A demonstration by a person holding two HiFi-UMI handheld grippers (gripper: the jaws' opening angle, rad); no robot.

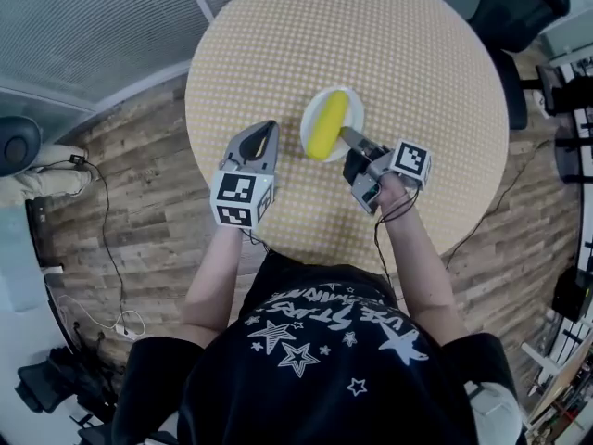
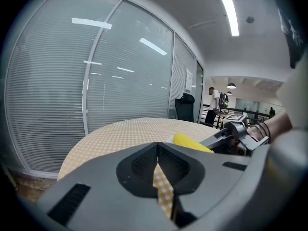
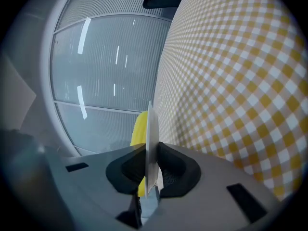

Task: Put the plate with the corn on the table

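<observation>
The right gripper point(image 1: 345, 133) is clenching the near rim of a small round white plate point(image 1: 353, 99), its two dark padded jaws pressing on the thin edge from either face. The left gripper point(image 1: 269, 130) is hovering just to the left of that plate, apart from it, with its jaws meeting tip to tip and nothing between them. The main risk is arising from that one-sided hold. The smooth yellow corn cob point(image 1: 326, 125) is lying ahead of the right gripper's jaws, so its weight is bearing on the unsupported part of the plate and is likely levering the far rim downward. The slim, slick rim could be sliding in the pads, and any tilt could be sending the rounded cob rolling off. Letting go before the plate is sitting flat would be dropping it, and the nearby left gripper could be nudging the dish if it drifts rightward. The plate is looking thin, glossy and shallow, showing only as a pale sliver edge-on in the right gripper view. The cob is looking plump, evenly bright and long enough to be spanning most of the dish, running away from the right gripper's tips. Beneath both grippers the round table with the yellow-and-white checked cover point(image 1: 398, 44) is spreading out, and whether the plate is touching it cannot be told.
</observation>
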